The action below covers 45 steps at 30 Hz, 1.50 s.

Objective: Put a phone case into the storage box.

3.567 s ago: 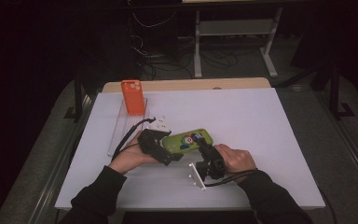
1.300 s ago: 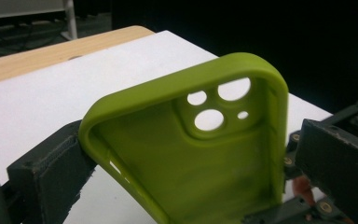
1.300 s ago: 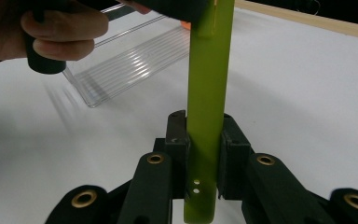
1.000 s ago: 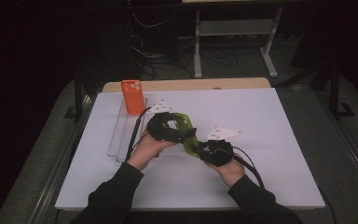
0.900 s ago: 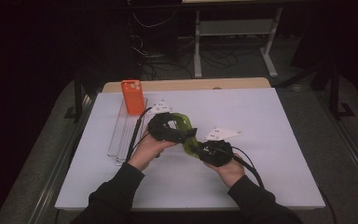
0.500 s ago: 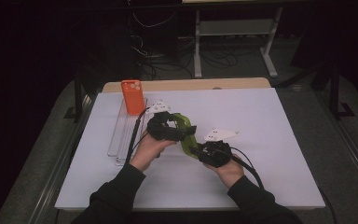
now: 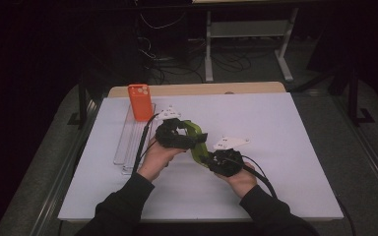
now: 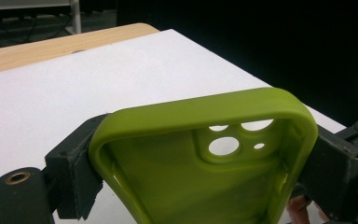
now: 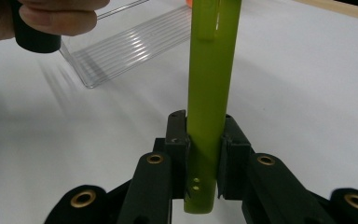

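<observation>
1. White sheet covers the desk (image 7: 285,147), with dark floor and cables behind it.
2. Green case (image 7: 195,135) is held above the middle of the desk, between both grippers.
3. Left gripper (image 7: 179,139) has its fingers (image 8: 74,163) clenched on the case's long sides near the camera cutout, hollow side facing its camera.
4. Right gripper (image 7: 215,160) has its fingers (image 9: 177,140) pinching the other end of the case edge-on, front and back.
5. Orange case (image 7: 140,102) stands upright at the far end of a clear rack (image 7: 128,147), left of the grippers.
</observation>
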Each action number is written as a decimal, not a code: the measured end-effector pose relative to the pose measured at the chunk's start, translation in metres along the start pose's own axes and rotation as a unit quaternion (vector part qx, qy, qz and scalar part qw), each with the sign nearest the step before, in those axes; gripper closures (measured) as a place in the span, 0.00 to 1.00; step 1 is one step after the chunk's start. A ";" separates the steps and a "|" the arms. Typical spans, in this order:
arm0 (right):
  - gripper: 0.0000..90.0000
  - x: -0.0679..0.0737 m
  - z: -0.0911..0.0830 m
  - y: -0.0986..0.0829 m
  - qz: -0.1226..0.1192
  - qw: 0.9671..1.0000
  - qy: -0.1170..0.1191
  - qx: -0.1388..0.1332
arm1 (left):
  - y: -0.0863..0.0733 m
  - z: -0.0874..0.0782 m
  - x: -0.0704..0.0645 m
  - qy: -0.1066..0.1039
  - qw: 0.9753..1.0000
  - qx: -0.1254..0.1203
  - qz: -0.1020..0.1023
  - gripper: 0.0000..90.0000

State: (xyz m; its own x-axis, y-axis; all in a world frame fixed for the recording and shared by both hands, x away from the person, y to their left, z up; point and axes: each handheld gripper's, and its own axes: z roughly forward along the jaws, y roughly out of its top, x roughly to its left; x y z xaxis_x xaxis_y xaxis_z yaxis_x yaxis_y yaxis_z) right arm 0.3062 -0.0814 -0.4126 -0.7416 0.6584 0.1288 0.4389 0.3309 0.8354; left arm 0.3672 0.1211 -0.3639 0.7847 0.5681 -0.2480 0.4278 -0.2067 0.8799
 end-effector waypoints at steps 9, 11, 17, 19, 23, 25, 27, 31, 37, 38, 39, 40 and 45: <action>0.71 0.000 0.003 -0.001 -0.011 1.000 0.001 0.004 | 0.004 -0.005 -0.003 0.006 1.000 -0.004 0.005 0.16; 0.67 -0.001 0.001 0.000 -0.014 1.000 0.004 0.000 | 0.004 -0.006 -0.002 0.011 1.000 -0.008 0.004 0.16; 0.40 -0.005 -0.003 0.000 -0.016 1.000 -0.013 0.012 | 0.006 -0.009 0.000 0.016 1.000 -0.021 0.004 0.16; 0.32 -0.007 -0.006 -0.002 -0.020 0.999 -0.021 0.013 | 0.007 -0.012 0.001 0.020 1.000 -0.017 0.007 0.16; 0.13 -0.014 -0.015 -0.004 -0.017 0.999 -0.033 0.023 | 0.009 -0.014 0.002 0.021 0.999 -0.023 0.005 0.16; 0.07 -0.020 -0.021 -0.010 -0.023 0.999 -0.028 0.020 | 0.009 -0.015 0.002 0.022 0.999 -0.025 0.006 0.16; 0.01 -0.025 -0.027 -0.017 -0.017 0.999 -0.024 0.022 | 0.010 -0.016 0.002 0.024 0.999 -0.027 0.005 0.16; 0.00 -0.030 -0.041 -0.033 -0.021 0.999 -0.036 0.019 | 0.012 -0.018 0.003 0.029 0.999 -0.027 0.011 0.16; 0.00 -0.038 -0.059 -0.047 -0.022 0.999 -0.042 0.009 | 0.021 -0.024 0.005 0.041 0.998 -0.031 0.025 0.16; 0.00 -0.039 -0.062 -0.050 -0.015 0.999 -0.042 0.007 | 0.023 -0.025 0.005 0.042 0.998 -0.034 0.025 0.16; 0.00 -0.041 -0.064 -0.051 -0.022 0.999 -0.046 0.004 | 0.025 -0.027 0.007 0.046 0.998 -0.036 0.031 0.16; 0.00 -0.043 -0.066 -0.054 -0.018 0.999 -0.047 0.002 | 0.026 -0.029 0.008 0.049 0.998 -0.034 0.032 0.16; 0.00 -0.047 -0.074 -0.062 -0.017 0.998 -0.055 0.000 | 0.039 -0.037 0.016 0.061 0.997 -0.036 0.037 0.16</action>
State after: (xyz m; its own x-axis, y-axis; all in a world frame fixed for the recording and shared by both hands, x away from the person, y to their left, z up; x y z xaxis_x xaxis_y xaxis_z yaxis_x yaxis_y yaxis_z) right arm 0.2762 -0.1833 -0.4310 -0.6959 0.7171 0.0402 0.4141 0.3548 0.8382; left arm 0.3801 0.1521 -0.3185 0.7507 0.6471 -0.1330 0.3337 -0.1977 0.9217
